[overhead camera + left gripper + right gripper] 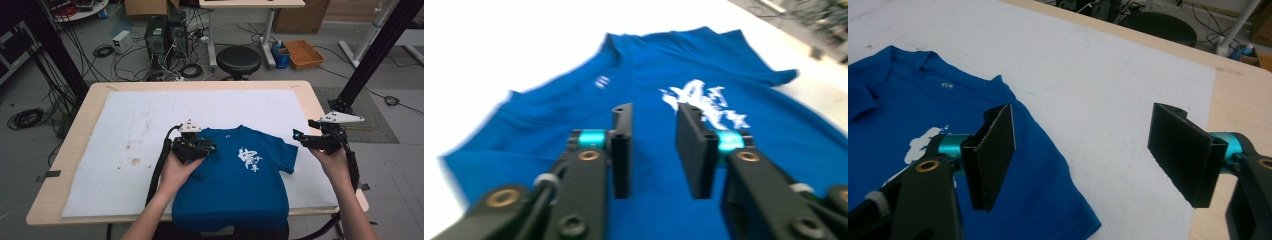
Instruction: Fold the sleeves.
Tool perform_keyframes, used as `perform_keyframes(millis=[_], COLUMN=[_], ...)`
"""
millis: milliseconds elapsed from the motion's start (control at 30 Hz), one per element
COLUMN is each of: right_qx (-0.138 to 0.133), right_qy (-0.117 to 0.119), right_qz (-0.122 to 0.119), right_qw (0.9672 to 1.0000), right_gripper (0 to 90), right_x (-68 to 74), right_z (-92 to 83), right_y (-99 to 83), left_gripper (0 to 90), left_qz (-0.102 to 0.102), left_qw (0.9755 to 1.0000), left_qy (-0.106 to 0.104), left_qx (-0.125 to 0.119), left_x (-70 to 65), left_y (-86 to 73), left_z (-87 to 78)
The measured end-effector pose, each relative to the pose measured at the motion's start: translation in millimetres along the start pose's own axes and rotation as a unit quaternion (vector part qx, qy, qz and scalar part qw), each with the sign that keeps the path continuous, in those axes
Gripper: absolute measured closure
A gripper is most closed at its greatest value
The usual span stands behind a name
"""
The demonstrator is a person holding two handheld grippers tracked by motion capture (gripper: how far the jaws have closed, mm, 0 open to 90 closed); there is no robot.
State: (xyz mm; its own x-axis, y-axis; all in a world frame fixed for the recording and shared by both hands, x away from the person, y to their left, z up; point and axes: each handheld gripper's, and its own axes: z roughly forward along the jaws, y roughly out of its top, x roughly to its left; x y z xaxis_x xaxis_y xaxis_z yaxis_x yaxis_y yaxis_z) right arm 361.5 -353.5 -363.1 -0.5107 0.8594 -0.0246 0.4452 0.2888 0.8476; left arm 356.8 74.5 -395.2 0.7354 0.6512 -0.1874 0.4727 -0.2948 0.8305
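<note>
White mat (125,145), hands poised over shirt (235,185)

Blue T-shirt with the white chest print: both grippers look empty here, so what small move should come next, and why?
Probably lower the left gripper and close it on the cloth. Its jaws stand apart with nothing between them, above the blue cotton T-shirt with a white print, near its left sleeve. The right gripper, jaws wide, sits beside the right sleeve over the white mat. The shirt lies unfolded, hem over the table edge.
</note>
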Motion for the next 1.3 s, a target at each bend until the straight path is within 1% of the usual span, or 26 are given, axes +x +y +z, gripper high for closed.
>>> perform_keyframes(millis=[33, 100, 133, 167, 200, 233, 267, 300, 333, 367, 400, 433, 467, 500, 533, 567, 733, 800, 967, 1000, 1033, 1067, 1100, 1133, 1200, 1300], right_qx=[0.003, 0.009, 0.013, 0.018, 0.025, 0.03, 0.03, 0.047, 0.052, 0.052, 0.064, 0.065, 0.071, 0.075, 0.075, 0.086, 0.11, 0.113, 0.117, 0.127, 0.127, 0.136, 0.136, 0.136, 0.135, 0.119], right_qy=[-0.002, -0.006, -0.008, -0.009, -0.011, -0.01, -0.01, -0.011, -0.012, -0.012, 0.0, 0.007, 0.007, 0.008, 0.008, 0.01, 0.011, 0.012, 0.013, 0.013, 0.013, 0.016, 0.012, 0.012, 0.021, 0.025], right_qz=[0.005, 0.014, 0.019, 0.024, 0.032, 0.036, 0.036, 0.047, 0.05, 0.05, 0.063, 0.061, 0.064, 0.065, 0.065, 0.075, 0.102, 0.104, 0.104, 0.102, 0.102, 0.099, 0.094, 0.094, 0.087, 0.083], right_qw=[1.0, 0.9998, 0.9997, 0.9995, 0.9991, 0.9988, 0.9988, 0.9977, 0.9973, 0.9973, 0.996, 0.996, 0.9954, 0.995, 0.995, 0.9934, 0.9887, 0.9881, 0.9876, 0.9866, 0.9866, 0.9856, 0.9861, 0.9861, 0.9869, 0.9891], right_gripper=[27.4, 27.4, 27.5, 27.4, 27.4, 27.4, 27.4, 27.4, 27.7, 27.7, 42.6, 48.2, 49.8, 51.8, 51.8, 54.7, 57.5, 58.0, 61.2, 63.9, 63.9, 67.6, 70.8, 70.8, 88.9, 89.6], right_x=[-2.3, -6.6, -9.1, -11.5, -14.1, -16.3, -16.3, -20.0, -21.6, -21.6, -25.8, -27.2, -28.1, -29.3, -29.3, -30.6, -32.4, -32.4, -30.9, -29.6, -29.6, -28.2, -27.4, -27.4, -26.1, -21.1], right_z=[0.5, 1.9, 3.0, 4.3, 6.5, 8.8, 8.8, 14.1, 16.4, 16.4, 21.7, 23.6, 25.6, 27.9, 27.9, 31.9, 41.7, 44.2, 47.4, 50.7, 50.7, 54.2, 54.8, 54.8, 53.3, 45.3], right_y=[-1.7, -5.2, -7.5, -9.9, -13.3, -16.3, -16.3, -22.7, -25.5, -25.5, -33.2, -36.4, -39.1, -41.4, -41.4, -44.4, -50.4, -51.9, -53.6, -55.1, -55.1, -56.3, -56.4, -56.4, -55.4, -49.6], left_gripper=[62.3, 60.0, 58.3, 56.0, 54.8, 53.2, 52.4, 52.1, 50.3, 48.7, 48.6, 47.9, 46.2, 46.0, 45.9, 45.5, 44.3, 44.3, 44.3, 44.3, 44.3, 44.3, 44.3, 44.3, 44.3, 44.3], left_qz=[0.025, 0.036, 0.037, 0.037, 0.036, 0.031, 0.031, 0.027, 0.028, 0.028, 0.019, 0.019, 0.014, 0.013, 0.013, 0.014, -0.006, -0.01, -0.013, -0.013, -0.011, -0.008, -0.006, -0.006, -0.005, -0.006], left_qw=[0.9996, 0.999, 0.9988, 0.9988, 0.9984, 0.998, 0.998, 0.9971, 0.9961, 0.9961, 0.9942, 0.9942, 0.9934, 0.991, 0.991, 0.9905, 0.9885, 0.9878, 0.9883, 0.9887, 0.9889, 0.9894, 0.9897, 0.9897, 0.99, 0.9901], left_qy=[0.012, 0.02, 0.028, 0.028, 0.037, 0.043, 0.043, 0.053, 0.065, 0.065, 0.085, 0.085, 0.09, 0.113, 0.113, 0.118, 0.134, 0.14, 0.138, 0.137, 0.136, 0.134, 0.133, 0.133, 0.132, 0.131], left_qx=[-0.009, -0.015, -0.019, -0.019, -0.022, -0.034, -0.034, -0.047, -0.052, -0.052, -0.064, -0.064, -0.07, -0.071, -0.071, -0.068, -0.069, -0.069, -0.062, -0.06, -0.059, -0.054, -0.052, -0.052, -0.049, -0.049], left_x=[3.2, 8.6, 12.5, 12.5, 17.8, 27.8, 27.8, 37.0, 42.2, 42.2, 53.4, 53.4, 58.2, 65.2, 65.2, 68.5, 82.3, 84.8, 86.2, 85.7, 85.5, 84.4, 83.9, 83.9, 83.4, 83.4], left_y=[-2.2, -4.8, -6.4, -6.4, -8.7, -13.7, -13.7, -18.9, -21.8, -21.8, -27.9, -27.9, -30.3, -34.6, -34.6, -36.3, -44.0, -46.5, -47.5, -47.4, -47.3, -46.9, -46.7, -46.7, -46.4, -46.2], left_z=[-11.4, -22.3, -28.7, -28.7, -36.9, -50.5, -50.5, -62.2, -68.6, -68.6, -81.1, -81.1, -85.9, -93.3, -93.3, -96.1, -104.1, -104.3, -102.5, -101.7, -100.9, -99.4, -98.6, -98.6, -97.7, -97.5])
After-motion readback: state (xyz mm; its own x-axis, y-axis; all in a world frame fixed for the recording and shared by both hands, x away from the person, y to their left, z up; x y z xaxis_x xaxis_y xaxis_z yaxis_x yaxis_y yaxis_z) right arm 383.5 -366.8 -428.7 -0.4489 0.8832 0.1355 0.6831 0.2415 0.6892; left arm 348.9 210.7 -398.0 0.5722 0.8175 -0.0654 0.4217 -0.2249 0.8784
